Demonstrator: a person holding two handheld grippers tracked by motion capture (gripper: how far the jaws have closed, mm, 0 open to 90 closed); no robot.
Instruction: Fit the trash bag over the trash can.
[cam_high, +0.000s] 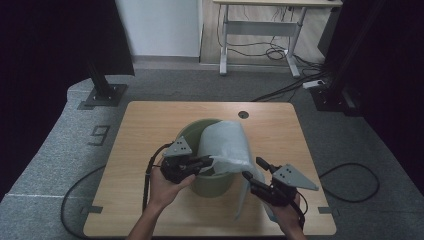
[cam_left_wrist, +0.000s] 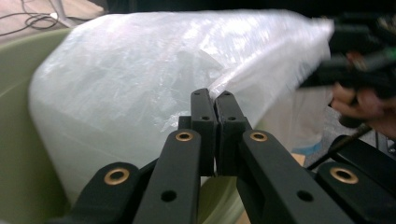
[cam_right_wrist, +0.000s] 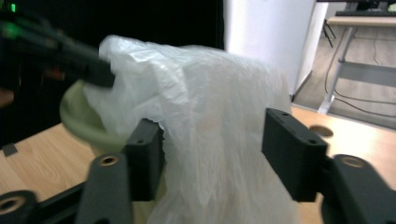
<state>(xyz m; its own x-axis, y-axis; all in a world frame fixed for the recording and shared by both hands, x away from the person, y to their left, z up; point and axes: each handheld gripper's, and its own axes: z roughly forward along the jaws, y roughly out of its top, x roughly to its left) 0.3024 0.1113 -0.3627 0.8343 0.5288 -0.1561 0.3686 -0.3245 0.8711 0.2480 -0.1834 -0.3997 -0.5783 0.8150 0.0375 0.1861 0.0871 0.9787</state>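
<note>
A pale green bin (cam_high: 216, 186) stands in the middle of the wooden table (cam_high: 145, 130). A translucent white plastic bag (cam_high: 225, 142) billows up out of it and drapes over its near right rim. My left gripper (cam_high: 210, 161) is at the bin's near left rim, shut on a fold of the bag's edge (cam_left_wrist: 233, 79); the jaws (cam_left_wrist: 212, 95) meet on the film. My right gripper (cam_high: 252, 168) is open at the bin's near right. Bag film (cam_right_wrist: 210, 102) hangs between its spread jaws (cam_right_wrist: 212, 144) without being pinched. The bin's rim (cam_right_wrist: 81, 119) shows behind the bag.
A round cable hole (cam_high: 243, 114) sits near the table's far edge. Beyond the table are a white desk frame (cam_high: 260, 30), loose floor cables (cam_high: 300, 85) and a black stand base (cam_high: 103, 92). Bare tabletop lies left and right of the bin.
</note>
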